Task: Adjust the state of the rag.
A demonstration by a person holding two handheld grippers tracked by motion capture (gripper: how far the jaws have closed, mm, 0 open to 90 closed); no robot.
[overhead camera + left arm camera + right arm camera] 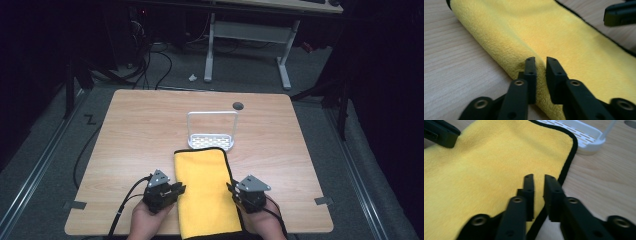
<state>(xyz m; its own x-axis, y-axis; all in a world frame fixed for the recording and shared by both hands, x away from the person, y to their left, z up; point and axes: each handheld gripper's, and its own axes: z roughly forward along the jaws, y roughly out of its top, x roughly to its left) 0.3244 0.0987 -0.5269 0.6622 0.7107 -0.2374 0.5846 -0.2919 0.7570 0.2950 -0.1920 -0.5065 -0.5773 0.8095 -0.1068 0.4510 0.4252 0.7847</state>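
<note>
A yellow towel (206, 195) with black trim lies folded lengthwise at the front middle of the table, its near end hanging over the front edge. My left gripper (180, 189) sits at the towel's left folded edge. In the left gripper view the fold (564, 32) runs up between the nearly closed jaws of this gripper (541, 61), which pinch it. My right gripper (231, 189) is at the towel's right edge. In the right gripper view the black-trimmed edge of the towel (489, 162) passes between the narrow jaws of that gripper (539, 178).
A white perforated rack (212, 141) with a tall wire handle stands just behind the towel's far end, also seen in the right gripper view (584, 135). A dark round hole (238, 105) sits near the wooden table's (140, 130) back edge. Tape pieces (75, 204) mark the front corners.
</note>
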